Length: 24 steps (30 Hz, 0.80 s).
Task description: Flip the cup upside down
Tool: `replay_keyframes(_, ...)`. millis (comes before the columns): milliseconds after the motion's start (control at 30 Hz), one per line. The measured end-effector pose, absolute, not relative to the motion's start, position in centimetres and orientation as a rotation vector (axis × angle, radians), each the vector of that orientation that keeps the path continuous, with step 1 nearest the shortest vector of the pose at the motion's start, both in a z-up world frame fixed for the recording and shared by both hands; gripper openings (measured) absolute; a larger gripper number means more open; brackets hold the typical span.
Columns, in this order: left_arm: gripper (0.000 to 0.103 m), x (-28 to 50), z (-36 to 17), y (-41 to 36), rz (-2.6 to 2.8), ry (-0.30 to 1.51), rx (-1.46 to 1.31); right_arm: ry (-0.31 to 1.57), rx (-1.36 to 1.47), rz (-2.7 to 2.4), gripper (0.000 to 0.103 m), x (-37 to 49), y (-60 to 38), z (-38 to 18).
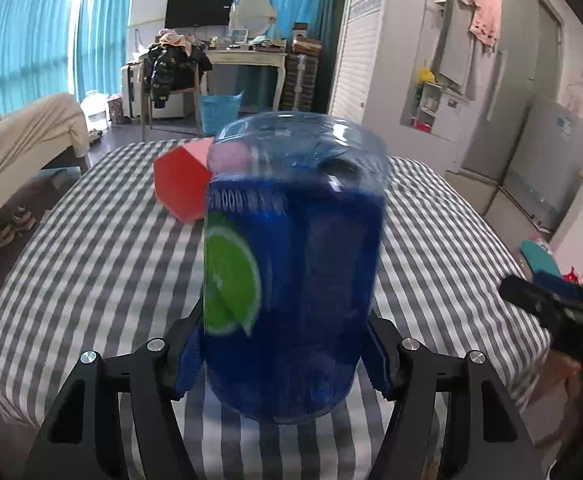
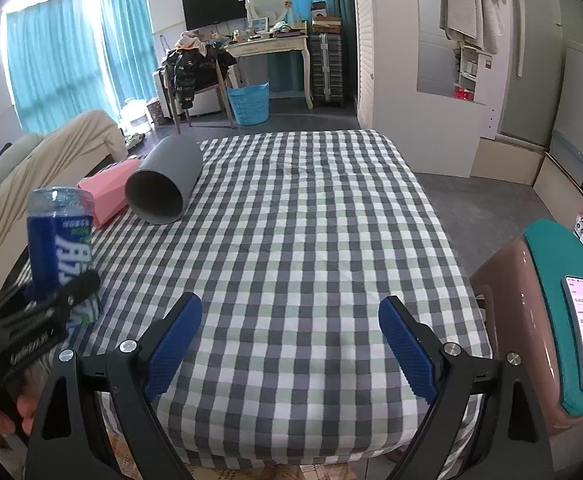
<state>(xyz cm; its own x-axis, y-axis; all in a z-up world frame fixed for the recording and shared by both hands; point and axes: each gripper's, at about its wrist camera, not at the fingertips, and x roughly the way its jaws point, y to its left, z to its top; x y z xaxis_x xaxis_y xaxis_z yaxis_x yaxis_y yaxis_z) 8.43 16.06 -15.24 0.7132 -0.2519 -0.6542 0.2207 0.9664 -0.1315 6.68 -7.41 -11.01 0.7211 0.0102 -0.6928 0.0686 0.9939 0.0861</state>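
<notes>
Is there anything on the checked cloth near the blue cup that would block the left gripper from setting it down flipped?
Nothing visible does. The left gripper already clamps the blue cup. The cloth beside it is bare; the grey tube and pink box lie farther back.

The left tool (image 1: 287, 364) is showing black angular arms in its own view, each finger carrying a blue ribbed pad (image 1: 189, 364) and round silver screws (image 1: 88, 357) at the pivots, with triangular cutouts lower down. The right tool (image 2: 291, 344) is wearing the same build: black frame, silver screws (image 2: 128, 346), blue textured pads (image 2: 173, 346) with a fine dotted grip. At nine o'clock in the right view, the left tool's black body is showing pale lettering too blurred to read.
</notes>
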Motion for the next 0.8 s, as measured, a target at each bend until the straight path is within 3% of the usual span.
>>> replay_keyframes(267, 0.070, 7.3, -16.3, 15.7, -0.265, 0.747, -0.002, 0.756, 0.092, -0.023, 0.090, 5.9, -6.6, -10.5)
replay_keyframes(367, 0.081, 6.8, -16.0, 15.5, -0.258, 0.730, 0.017, 0.750, 0.092, -0.031, 0.090, 5.6, -6.6, -10.3)
replay_keyframes(800, 0.082, 5.0, -9.7, 15.7, -0.285, 0.537, -0.008, 0.677, 0.039, -0.040, 0.090, 2.3, -4.6, -7.7)
